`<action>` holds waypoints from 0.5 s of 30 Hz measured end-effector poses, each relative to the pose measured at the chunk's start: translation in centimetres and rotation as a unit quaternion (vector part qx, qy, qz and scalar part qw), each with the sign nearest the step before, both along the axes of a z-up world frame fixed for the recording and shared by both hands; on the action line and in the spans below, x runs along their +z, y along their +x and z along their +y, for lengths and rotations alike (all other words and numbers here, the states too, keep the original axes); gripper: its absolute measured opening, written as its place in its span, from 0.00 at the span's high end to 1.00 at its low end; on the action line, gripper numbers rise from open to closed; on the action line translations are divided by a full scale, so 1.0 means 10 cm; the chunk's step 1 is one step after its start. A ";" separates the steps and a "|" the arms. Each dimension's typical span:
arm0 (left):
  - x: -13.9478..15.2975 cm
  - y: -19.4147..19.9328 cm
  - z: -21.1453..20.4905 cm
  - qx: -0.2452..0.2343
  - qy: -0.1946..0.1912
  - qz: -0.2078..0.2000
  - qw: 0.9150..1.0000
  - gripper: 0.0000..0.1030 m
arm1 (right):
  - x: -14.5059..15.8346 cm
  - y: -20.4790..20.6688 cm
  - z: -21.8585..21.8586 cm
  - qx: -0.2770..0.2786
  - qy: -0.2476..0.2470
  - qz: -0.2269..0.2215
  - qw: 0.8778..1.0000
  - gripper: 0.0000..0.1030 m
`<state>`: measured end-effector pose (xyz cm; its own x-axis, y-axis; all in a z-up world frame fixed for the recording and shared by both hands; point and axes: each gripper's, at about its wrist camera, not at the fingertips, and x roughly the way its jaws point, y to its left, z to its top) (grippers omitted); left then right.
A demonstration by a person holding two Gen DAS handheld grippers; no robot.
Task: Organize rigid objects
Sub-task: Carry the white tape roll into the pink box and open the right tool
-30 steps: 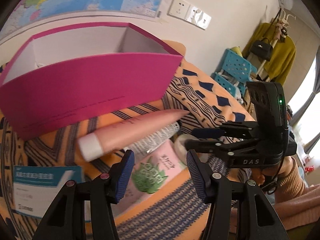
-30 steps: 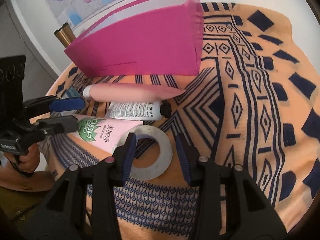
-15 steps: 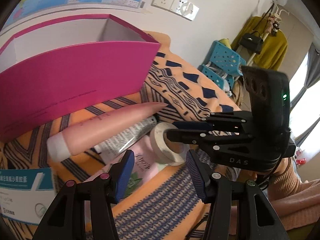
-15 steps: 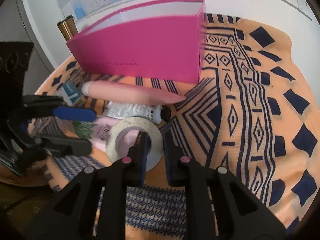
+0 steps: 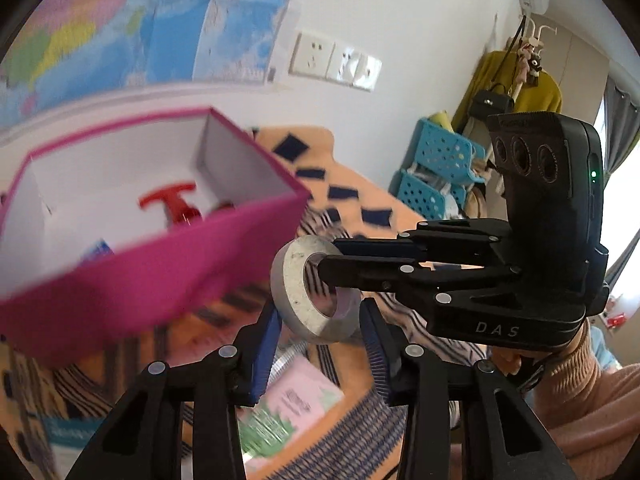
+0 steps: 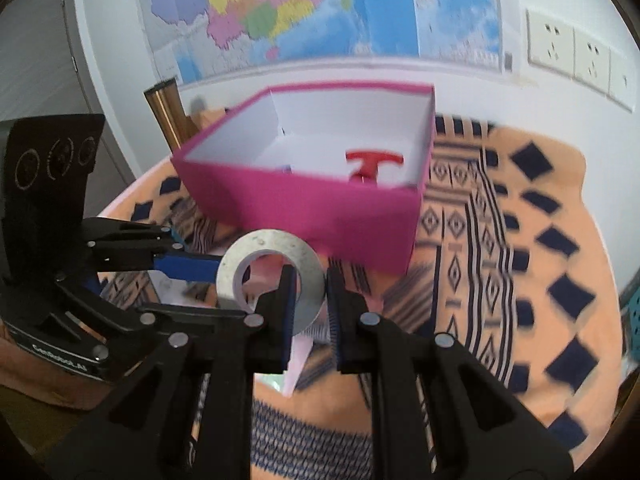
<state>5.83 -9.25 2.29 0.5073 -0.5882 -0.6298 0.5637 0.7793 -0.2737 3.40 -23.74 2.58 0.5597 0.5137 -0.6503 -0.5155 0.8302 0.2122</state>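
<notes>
1. Now: right gripper (image 6: 310,312) clamped on wall of tape roll (image 6: 272,276); one finger through the hole, other outside the rim. Roll held clear of the cloth, flat face twd right wrist cam.
2. Left gripper (image 5: 320,344) jaws closing; in left wrist view the roll sits between its blue pads (image 5: 266,350), but contact can't be told. No other item between them.
3. In right wrist view left gripper comes in from the left, one blue finger just behind roll's left edge.
4. Magenta box (image 6: 320,208) beyond the roll, open top, white inside; red T-shaped piece (image 6: 370,162) lies in it nr the right wall.
5. Under/behind roll: pink packet w/ green print (image 5: 296,404) on patterned orange cloth (image 6: 520,280); teal-and-white card (image 5: 68,440) at lower left in left wrist view, blurred.
6. Bkgd: wall map (image 6: 320,8), wall sockets (image 6: 576,52), blue perforated baskets (image 5: 436,168), yellow garment on hanger (image 5: 516,84). Sleeve (image 5: 592,396) behind right gripper.
</notes>
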 end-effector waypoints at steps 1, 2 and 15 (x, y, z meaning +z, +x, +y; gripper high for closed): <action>0.04 0.02 0.01 0.003 0.001 -0.006 1.000 0.61 | 0.04 0.04 0.01 0.001 0.001 -0.005 1.000 0.84; 0.09 0.07 0.02 0.007 0.001 -0.012 1.000 0.61 | 0.09 0.09 0.01 0.002 0.003 -0.011 1.000 0.84; 0.35 0.77 0.08 0.040 0.000 -0.017 0.999 0.64 | 0.39 0.73 0.07 -0.016 -0.002 -0.034 0.999 0.84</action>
